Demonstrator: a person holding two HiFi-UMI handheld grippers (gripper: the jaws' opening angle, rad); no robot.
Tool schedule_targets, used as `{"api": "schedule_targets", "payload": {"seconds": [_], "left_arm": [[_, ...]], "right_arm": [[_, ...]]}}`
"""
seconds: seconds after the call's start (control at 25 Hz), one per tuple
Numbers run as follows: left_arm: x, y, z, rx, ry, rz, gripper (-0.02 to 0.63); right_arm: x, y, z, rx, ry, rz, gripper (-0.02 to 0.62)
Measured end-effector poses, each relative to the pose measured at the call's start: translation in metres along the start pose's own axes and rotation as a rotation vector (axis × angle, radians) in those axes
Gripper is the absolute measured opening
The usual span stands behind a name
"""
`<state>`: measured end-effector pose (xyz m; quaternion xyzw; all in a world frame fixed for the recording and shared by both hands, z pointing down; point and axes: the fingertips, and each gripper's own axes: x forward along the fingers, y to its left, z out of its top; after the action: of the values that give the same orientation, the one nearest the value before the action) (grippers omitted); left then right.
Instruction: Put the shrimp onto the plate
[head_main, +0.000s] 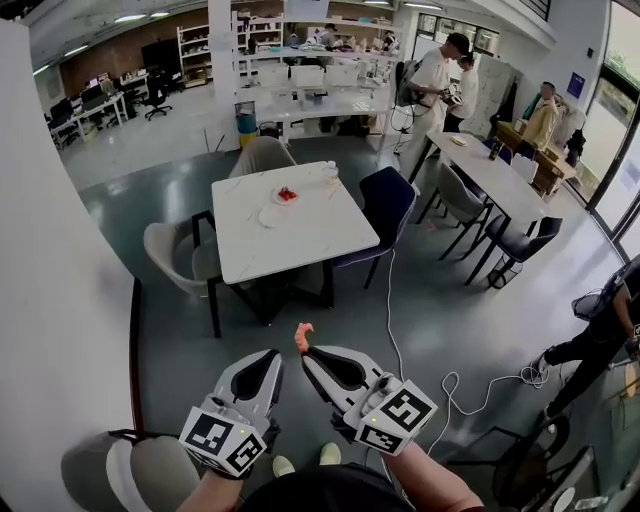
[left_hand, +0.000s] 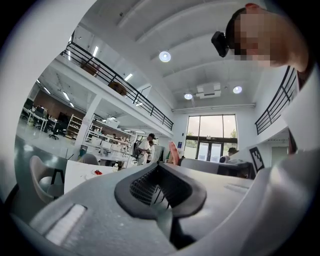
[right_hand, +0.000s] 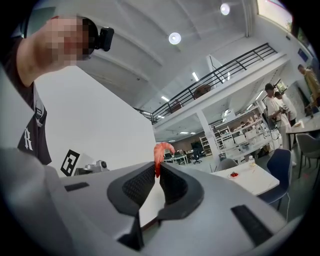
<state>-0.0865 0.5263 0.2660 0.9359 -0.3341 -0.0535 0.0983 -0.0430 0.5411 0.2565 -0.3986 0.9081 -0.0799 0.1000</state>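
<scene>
A pink shrimp (head_main: 303, 336) sticks up from the tips of my right gripper (head_main: 306, 352), which is shut on its tail end; the right gripper view shows the same shrimp (right_hand: 161, 151) curling above the jaws (right_hand: 157, 168). My left gripper (head_main: 276, 356) hangs beside it, shut with nothing between its jaws (left_hand: 159, 165), and the shrimp (left_hand: 173, 151) shows just past them. Both grippers are low over the floor, well short of the white table (head_main: 300, 245). On it lie an empty white plate (head_main: 272, 216) and a plate holding red pieces (head_main: 286, 196).
Chairs stand around the table: a beige one (head_main: 170, 258) at left, a dark blue one (head_main: 385, 203) at right, another (head_main: 262, 154) behind. A bottle (head_main: 330, 172) stands at the far table edge. A white cable (head_main: 455, 385) snakes over the grey floor. People stand by tables at right.
</scene>
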Motion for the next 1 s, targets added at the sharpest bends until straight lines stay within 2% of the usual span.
{"api": "schedule_targets", "payload": {"seconds": [0.28, 0.6, 1.0], "left_arm": [[0.013, -0.01, -0.005, 0.019, 0.008, -0.014, 0.009], [0.035, -0.023, -0.004, 0.025, -0.024, -0.003, 0.009], [0.057, -0.03, -0.021, 0.02, -0.006, 0.043, 0.009]], "right_arm": [[-0.016, -0.013, 0.003, 0.008, -0.019, -0.02, 0.031], [-0.039, -0.04, 0.017, -0.001, -0.037, -0.024, 0.031], [-0.052, -0.07, 0.015, 0.028, -0.039, -0.013, 0.031]]}}
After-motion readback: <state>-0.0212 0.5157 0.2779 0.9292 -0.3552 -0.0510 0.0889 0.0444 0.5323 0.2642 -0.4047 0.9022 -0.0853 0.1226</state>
